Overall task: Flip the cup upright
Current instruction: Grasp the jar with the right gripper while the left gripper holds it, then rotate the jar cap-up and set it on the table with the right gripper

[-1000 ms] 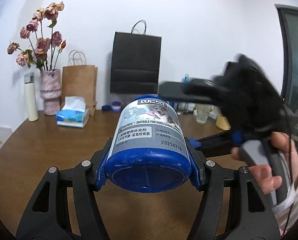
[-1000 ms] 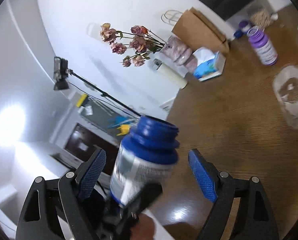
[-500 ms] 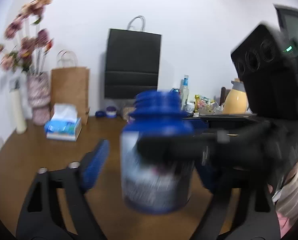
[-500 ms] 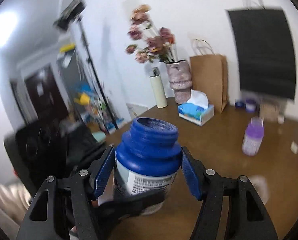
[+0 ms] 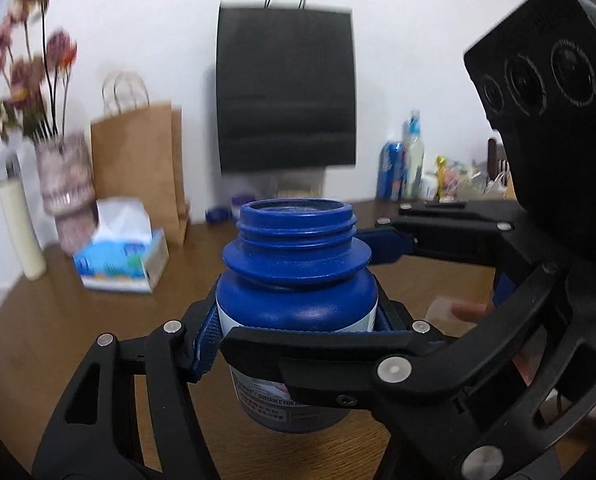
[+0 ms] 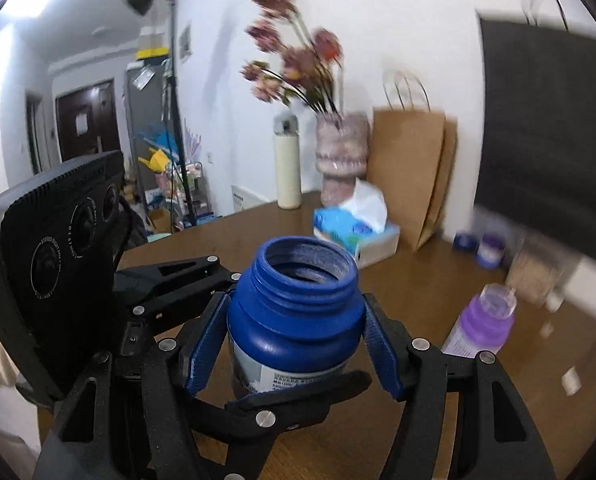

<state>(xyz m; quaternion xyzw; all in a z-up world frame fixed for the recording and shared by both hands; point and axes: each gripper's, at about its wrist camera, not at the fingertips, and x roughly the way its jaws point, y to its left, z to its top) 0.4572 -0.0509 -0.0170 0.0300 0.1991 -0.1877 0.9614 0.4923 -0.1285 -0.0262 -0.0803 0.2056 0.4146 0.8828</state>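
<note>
— While the brown wooden table (image 5: pixel 57 340) spreads under the blue plastic jar (image 5: pixel 298 280), what's behind the jar?
— A white wall, a black paper bag (image 5: pixel 285 92), a blue-and-white tissue box (image 5: pixel 117 256).
— Changed?
— A second ago the jar lay sideways; now it's upright, its threaded mouth open. The right gripper (image 6: pixel 293 344) clamps its shoulder. The left gripper (image 5: pixel 298 332) flanks it; I can't tell if it grips.
</note>
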